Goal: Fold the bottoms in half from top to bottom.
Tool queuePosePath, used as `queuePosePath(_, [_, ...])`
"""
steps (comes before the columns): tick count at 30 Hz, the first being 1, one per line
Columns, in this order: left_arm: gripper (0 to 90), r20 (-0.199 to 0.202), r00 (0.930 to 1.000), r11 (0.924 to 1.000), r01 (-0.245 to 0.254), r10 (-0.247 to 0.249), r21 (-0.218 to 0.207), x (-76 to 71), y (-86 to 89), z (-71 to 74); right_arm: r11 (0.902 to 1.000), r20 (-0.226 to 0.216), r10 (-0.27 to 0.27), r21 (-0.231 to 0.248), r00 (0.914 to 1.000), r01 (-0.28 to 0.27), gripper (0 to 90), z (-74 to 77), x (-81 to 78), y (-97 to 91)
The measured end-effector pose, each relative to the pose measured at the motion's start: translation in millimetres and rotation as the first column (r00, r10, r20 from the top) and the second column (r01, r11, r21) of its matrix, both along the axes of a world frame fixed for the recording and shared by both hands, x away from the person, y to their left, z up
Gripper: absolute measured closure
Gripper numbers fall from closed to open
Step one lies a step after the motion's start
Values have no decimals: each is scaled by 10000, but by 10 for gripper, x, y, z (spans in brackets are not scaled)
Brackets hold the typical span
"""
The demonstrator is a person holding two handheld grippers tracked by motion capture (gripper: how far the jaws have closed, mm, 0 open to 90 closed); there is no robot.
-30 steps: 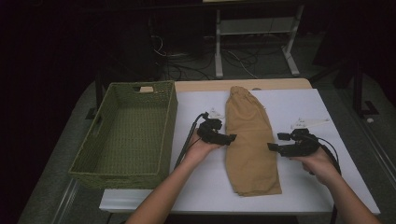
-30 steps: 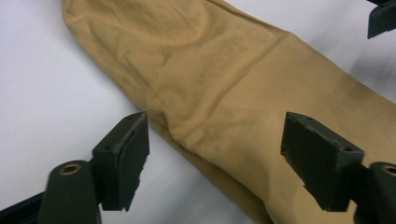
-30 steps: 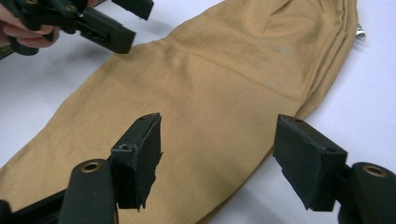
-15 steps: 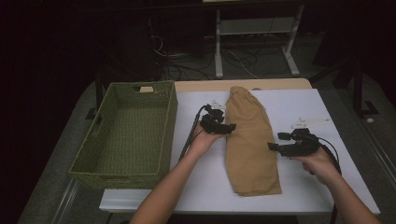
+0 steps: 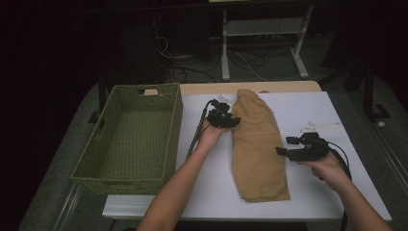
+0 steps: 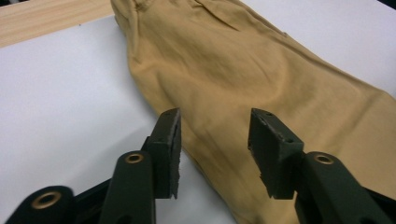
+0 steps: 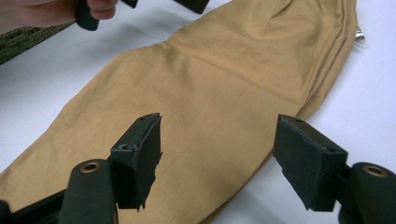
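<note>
Tan folded garment (image 5: 257, 144) lies lengthwise on the white surface (image 5: 308, 110), narrow end toward the far edge, wider end toward the person. Green woven basket (image 5: 130, 139) sits to its left, apart from it, partly over the surface's left edge. Left claw (image 5: 235, 120) at the garment's left edge, near the far end; in the left gripper view its jaws straddle that edge with a gap between them, left pad (image 6: 170, 149) over bare surface, the other over cloth. The jaws have just been closing, the cloth edge lying between them, pads not pressing on it. Right claw (image 5: 281, 151) sits at the garment's right edge, about midway along; in the right gripper view its jaws stand well apart, holding nothing, one over cloth and the other over the white surface just past the folded edge. Whether either claw's tips touch the cloth, cannot tell. Small white bracket (image 5: 320, 127) lies on the surface beyond the right hand (image 5: 329, 166).
</note>
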State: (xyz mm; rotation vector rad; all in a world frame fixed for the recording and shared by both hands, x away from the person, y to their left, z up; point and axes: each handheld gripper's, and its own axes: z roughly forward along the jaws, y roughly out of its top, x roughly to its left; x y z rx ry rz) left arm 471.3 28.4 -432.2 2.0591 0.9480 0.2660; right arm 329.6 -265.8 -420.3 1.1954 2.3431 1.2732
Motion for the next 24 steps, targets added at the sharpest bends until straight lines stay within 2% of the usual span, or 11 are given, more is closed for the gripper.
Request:
queuePosePath(5, [577,-109,9997,9997,-222,223,86,136,-34,-18,10000,13,58,-5,10000,-58,321,-2,3,6])
queuePosePath(15, [620,-21,9982,9980,-591,592,204,416,-79,0,9999,-1,17,107,10000,-17,321,3,4,-19])
queuePosePath(24, [633,-292,9957,9959,-878,884,217,619,-131,-58,9999,-16,-64,92,10000,64,321,-3,-2,-18])
